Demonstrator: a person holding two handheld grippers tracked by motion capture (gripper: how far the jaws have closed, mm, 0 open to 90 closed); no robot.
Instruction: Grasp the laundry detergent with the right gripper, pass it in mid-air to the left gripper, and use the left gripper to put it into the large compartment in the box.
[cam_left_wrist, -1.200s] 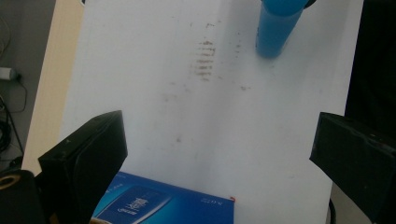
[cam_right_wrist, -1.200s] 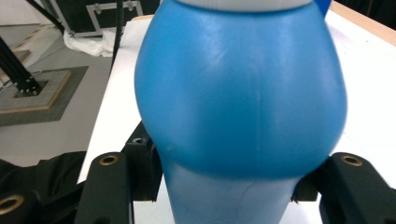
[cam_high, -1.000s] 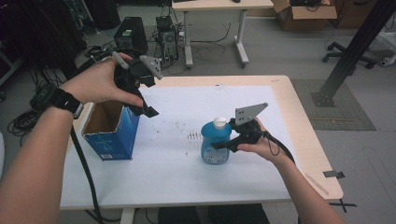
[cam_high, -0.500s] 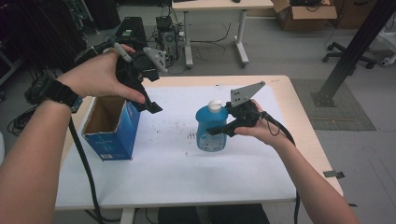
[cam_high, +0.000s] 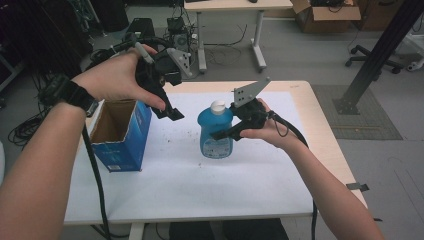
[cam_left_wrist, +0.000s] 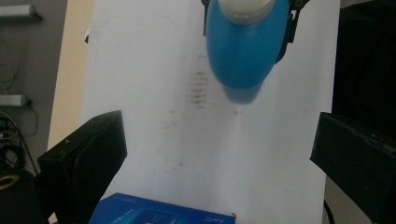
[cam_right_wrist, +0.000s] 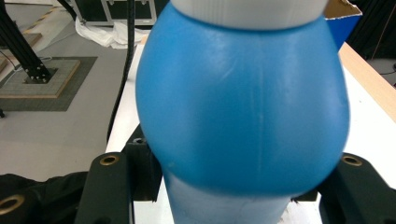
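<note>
A: Logging the surface first. What covered the table (cam_high: 320, 125)?

B: A white sheet (cam_high: 200, 185) lay over most of the light wood top; bare wood showed along the far and right edges. Dark specks and smudges marked the sheet near the middle. Grey floor lay around it, with a second desk (cam_high: 235, 6) behind, a cardboard carton (cam_high: 325, 12) beyond that, and cables on the floor at far left.

A: And the task's thing?

B: The blue bottle (cam_high: 215, 131) with a white cap was upright above the sheet's middle, its base at or just off the sheet; I could not tell which. The right gripper (cam_high: 226, 131) was clamped on its body, jaws on either side.

A: Left side?

B: The left gripper (cam_high: 170, 111) was raised over the sheet, jaws wide apart, holding nothing. An open blue box (cam_high: 122, 137) stood upright near the left edge, just below it.

A: Free room?

B: The near half of the sheet and the stretch right of the bottle were bare.
</note>
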